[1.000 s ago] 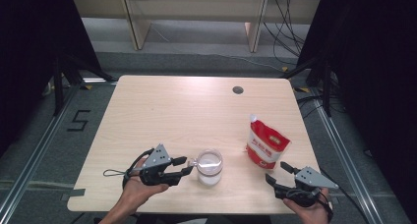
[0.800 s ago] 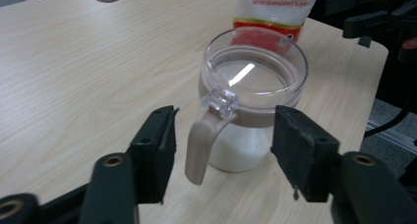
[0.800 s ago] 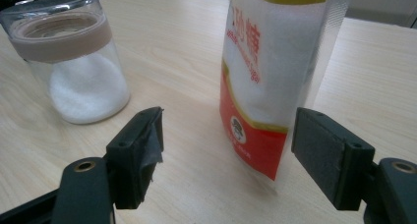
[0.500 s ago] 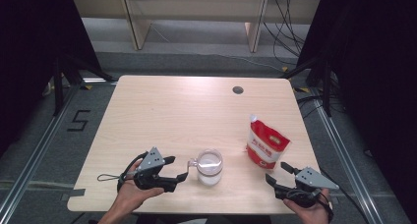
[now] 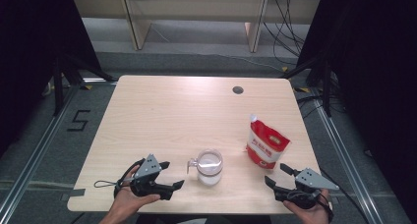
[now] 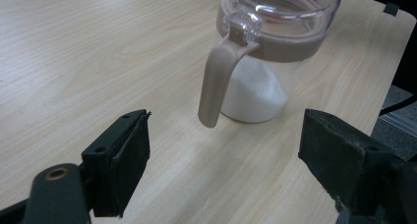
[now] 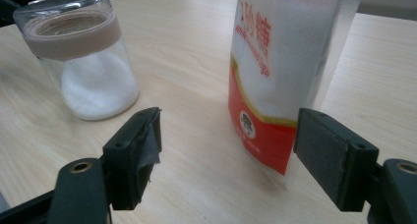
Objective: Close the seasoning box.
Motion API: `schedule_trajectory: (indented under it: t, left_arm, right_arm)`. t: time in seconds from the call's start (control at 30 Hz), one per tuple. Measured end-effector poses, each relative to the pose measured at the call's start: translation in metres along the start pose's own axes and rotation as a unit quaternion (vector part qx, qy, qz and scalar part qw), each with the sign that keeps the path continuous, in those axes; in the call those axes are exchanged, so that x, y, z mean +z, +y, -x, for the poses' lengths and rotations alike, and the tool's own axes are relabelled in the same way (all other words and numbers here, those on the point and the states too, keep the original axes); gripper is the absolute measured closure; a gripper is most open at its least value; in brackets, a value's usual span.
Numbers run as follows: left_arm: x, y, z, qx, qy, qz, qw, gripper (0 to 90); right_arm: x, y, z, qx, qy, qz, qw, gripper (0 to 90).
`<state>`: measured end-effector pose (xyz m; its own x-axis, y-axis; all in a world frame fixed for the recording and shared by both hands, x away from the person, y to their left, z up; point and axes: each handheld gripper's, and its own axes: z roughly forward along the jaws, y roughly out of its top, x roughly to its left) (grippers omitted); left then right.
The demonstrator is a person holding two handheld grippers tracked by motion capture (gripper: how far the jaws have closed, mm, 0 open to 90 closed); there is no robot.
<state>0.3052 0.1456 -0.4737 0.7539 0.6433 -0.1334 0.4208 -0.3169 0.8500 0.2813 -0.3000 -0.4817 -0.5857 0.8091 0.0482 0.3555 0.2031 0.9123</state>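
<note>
My left gripper [image 5: 171, 175] has backed off the jar [image 5: 210, 166], jaws wide, empty. Right gripper [image 5: 281, 176], right of the jar, gapes empty facing the pouch [image 5: 266, 148]. Grasp pending.

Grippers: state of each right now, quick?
Left gripper: open, holding nothing, aimed at the jar.
Right gripper: open, holding nothing, facing the sugar pouch.

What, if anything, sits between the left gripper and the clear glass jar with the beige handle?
Nothing visible. In the left gripper view, bare wooden table lies between the open jaws of the left gripper and the clear glass jar with the beige handle, whose handle points toward the gripper. The red-and-white sugar pouch stands off to the jar's far side.
</note>
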Motion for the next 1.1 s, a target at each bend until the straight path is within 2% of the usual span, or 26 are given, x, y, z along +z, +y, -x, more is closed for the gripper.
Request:
schedule_trajectory:
  t: [0.07,0.1,0.13,0.17,0.2,0.23,0.27,0.33,0.37,0.4,0.43,0.5,0.57,0.6,0.63,0.67,0.7,0.73,0.77,0.8,0.83,0.87,0.9,1.0,1.1]
  left_arm:
    - [-0.001,-0.002,0.0,-0.001,0.002,-0.009,1.0,17.9]
    - [-0.001,-0.003,-0.001,0.001,0.003,-0.012,0.9999,17.2]
    - [-0.001,-0.004,-0.001,0.001,0.001,-0.013,0.9999,16.6]
    - [0.0,-0.005,0.0,-0.001,0.003,-0.011,0.9999,16.6]
    - [-0.001,-0.006,0.0,0.007,0.009,-0.02,0.9997,16.5]
    - [0.001,-0.007,0.001,0.004,0.003,-0.013,0.9999,16.4]
    - [0.001,-0.008,0.001,0.008,0.004,-0.022,0.9997,16.2]
    - [0.002,-0.01,0.002,0.012,0.002,-0.027,0.9996,16.1]
    - [0.003,-0.011,0.002,0.012,0.0,-0.028,0.9996,16.1]
    - [0.004,-0.012,0.003,0.011,-0.001,-0.027,0.9996,16.1]
    - [0.005,-0.013,0.003,0.01,-0.002,-0.028,0.9996,16.1]
    - [0.008,-0.015,0.004,0.013,-0.005,-0.037,0.9992,16.0]
    - [0.009,-0.016,0.005,0.014,-0.003,-0.038,0.9992,16.0]
    - [0.009,-0.016,0.004,0.022,-0.001,-0.044,0.9988,16.0]
    - [0.009,-0.016,0.004,0.02,-0.001,-0.044,0.9988,16.0]
    - [0.01,-0.017,0.005,0.01,-0.005,-0.034,0.9994,16.0]
    - [0.009,-0.016,0.005,0.01,-0.004,-0.033,0.9994,16.0]
    - [0.008,-0.016,0.004,0.018,-0.005,-0.042,0.999,16.0]
    - [0.008,-0.016,0.005,0.009,-0.003,-0.037,0.9993,16.1]
    - [0.008,-0.016,0.005,0.009,-0.001,-0.036,0.9993,16.0]
    - [0.008,-0.016,0.004,0.009,-0.002,-0.036,0.9993,16.0]
    - [0.008,-0.016,0.004,0.009,-0.004,-0.036,0.9993,16.0]
    - [0.009,-0.016,0.005,0.007,-0.005,-0.034,0.9994,16.0]
    - [0.008,-0.016,0.003,0.017,-0.004,-0.034,0.9993,16.0]
    - [0.008,-0.016,0.004,0.006,-0.004,-0.032,0.9995,16.0]
  right_arm:
    - [-0.001,0.0,-0.002,0.011,0.005,-0.004,0.9999,24.4]
    - [0.0,0.0,0.0,-0.002,0.001,-0.002,1.0,23.2]
    - [-0.001,-0.001,-0.003,0.015,0.004,-0.008,0.9999,21.9]
    - [0.0,-0.001,0.0,0.005,0.005,-0.003,1.0,20.0]
    - [0.0,-0.001,-0.001,0.009,0.005,-0.003,0.9999,18.4]
    - [0.0,-0.001,-0.002,0.013,0.002,-0.007,0.9999,18.0]
    - [-0.001,-0.002,-0.004,0.023,0.003,-0.014,0.9996,17.6]
    - [0.001,-0.003,-0.001,0.001,0.001,-0.014,0.9999,15.7]
    - [0.001,-0.003,-0.003,0.01,0.007,-0.024,0.9996,15.7]
    - [0.002,-0.004,-0.002,0.002,0.009,-0.024,0.9997,15.7]
    - [0.001,-0.004,-0.004,0.016,0.009,-0.029,0.9994,15.7]
    - [0.002,-0.005,-0.003,0.001,0.01,-0.03,0.9995,15.7]
    - [0.003,-0.005,-0.003,0.001,0.01,-0.03,0.9995,15.7]
    - [0.003,-0.005,-0.003,-0.002,0.009,-0.033,0.9994,15.7]
    - [0.003,-0.005,-0.003,-0.004,0.008,-0.034,0.9994,15.8]
    - [0.003,-0.005,-0.003,-0.003,0.008,-0.035,0.9993,15.8]
    - [0.003,-0.005,-0.003,-0.005,0.007,-0.034,0.9994,15.8]
    - [0.004,-0.005,-0.003,-0.007,0.011,-0.035,0.9993,15.8]
    - [0.004,-0.005,-0.003,-0.009,0.011,-0.034,0.9993,15.8]
    - [0.004,-0.005,-0.002,-0.021,0.008,-0.031,0.9993,15.9]
    - [0.003,-0.005,-0.004,-0.005,0.012,-0.035,0.9993,15.9]
    - [0.003,-0.005,-0.004,-0.002,0.013,-0.033,0.9994,15.9]
    - [0.003,-0.005,-0.004,-0.005,0.012,-0.034,0.9993,15.9]
    - [0.003,-0.005,-0.004,-0.007,0.011,-0.033,0.9994,15.9]
    - [0.003,-0.005,-0.004,-0.007,0.01,-0.033,0.9994,15.9]
